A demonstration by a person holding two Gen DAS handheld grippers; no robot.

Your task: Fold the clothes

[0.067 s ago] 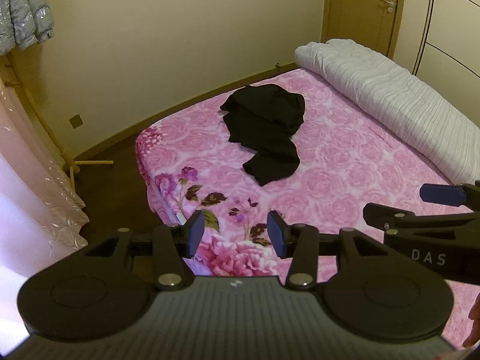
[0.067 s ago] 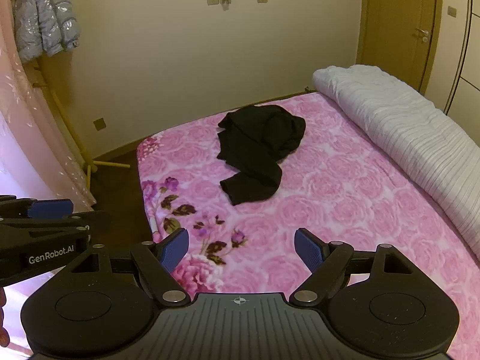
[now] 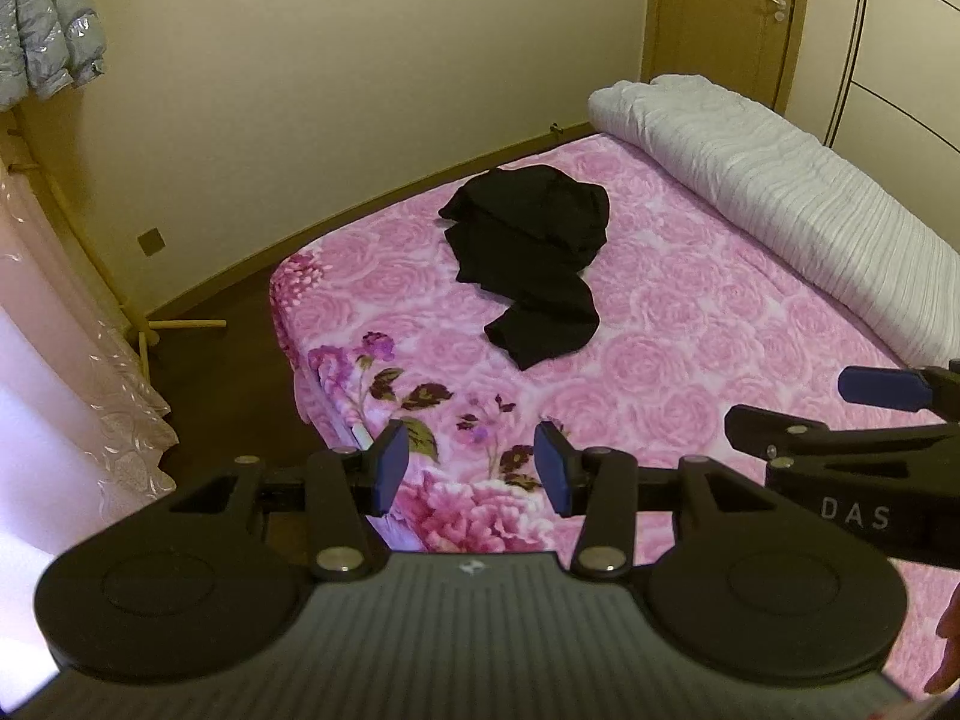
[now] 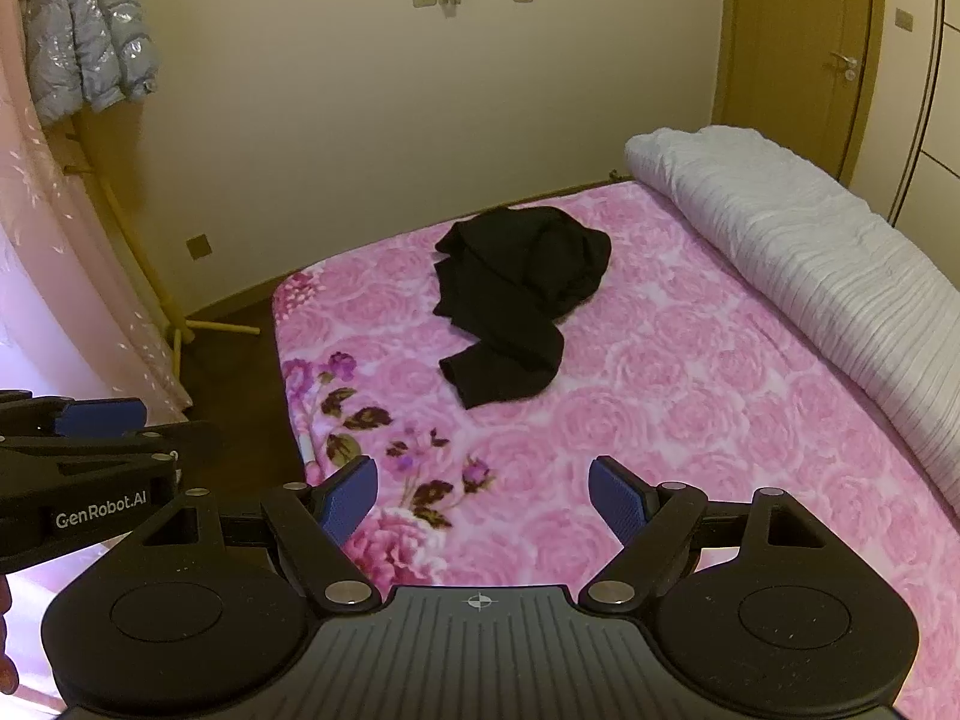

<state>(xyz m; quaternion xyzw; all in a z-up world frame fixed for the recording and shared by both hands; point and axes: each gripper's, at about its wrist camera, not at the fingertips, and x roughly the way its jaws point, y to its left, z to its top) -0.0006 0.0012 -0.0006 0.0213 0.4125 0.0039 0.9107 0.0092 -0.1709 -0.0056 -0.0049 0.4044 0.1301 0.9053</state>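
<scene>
You hold both tools above the near end of the bed, and neither one has anything in it: the left gripper has its jaws released with a clear gap of floral blanket showing between the blue pads, and the right gripper has its jaws spread wider still, also with only blanket between them. The thing you are here to fold, a black garment, lies toward the far end of the bed, well apart from both grippers, near the wall side and short of the rolled white quilt that runs along the bed's right edge. It is not folded as it lies: the far part is heaped and rumpled, and a narrower length trails down toward you and ends in a loose, slightly curled edge. From either wrist view you cannot tell for sure what kind of garment it is, nor where its hems and openings lie, because the dark cloth swallows the creases. So, judged from how it lies, the whole of the fold is still owed on this piece: it needs spreading flat, then doubling over into a neat shape. No other loose clothing shows on the blanket; the silver jacket hangs on the rack by the curtain, off the bed.
</scene>
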